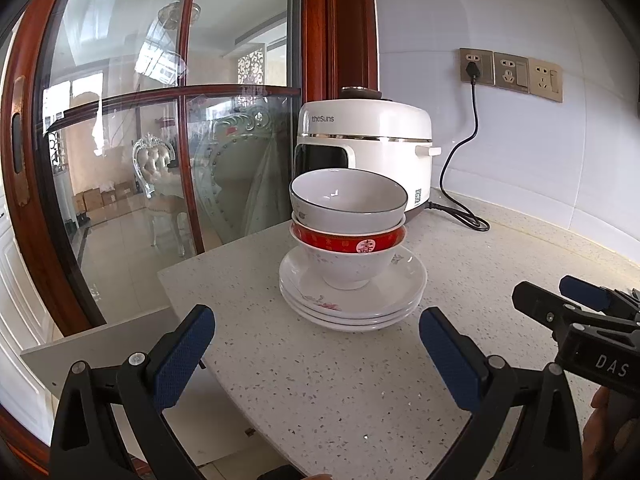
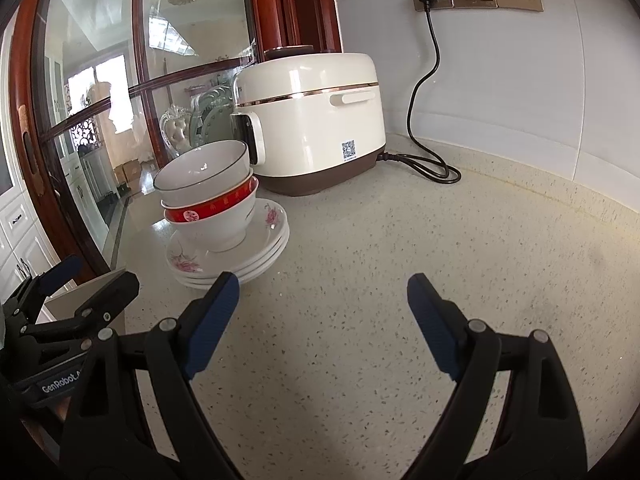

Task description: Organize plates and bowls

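Observation:
On the speckled counter (image 1: 320,380) stands a stack of white plates (image 1: 352,308) with pink flowers. A red-banded bowl (image 1: 348,256) sits on the top plate, and a grey-white bowl (image 1: 348,196) with a dark rim nests in it. The same plates (image 2: 232,264) and bowls (image 2: 212,196) appear at left in the right wrist view. My left gripper (image 1: 316,340) is open just in front of the stack, nothing between its blue pads. My right gripper (image 2: 324,304) is open to the right of the stack, over bare counter, and shows at the left view's right edge (image 1: 576,304).
A white rice cooker (image 1: 364,148) stands behind the stack, its black cord (image 1: 460,168) plugged into wall sockets (image 1: 512,74). A red-framed glass door (image 1: 160,140) bounds the counter's left edge. An open white drawer or panel (image 1: 104,344) sits below left. A hand (image 1: 608,432) holds the right gripper.

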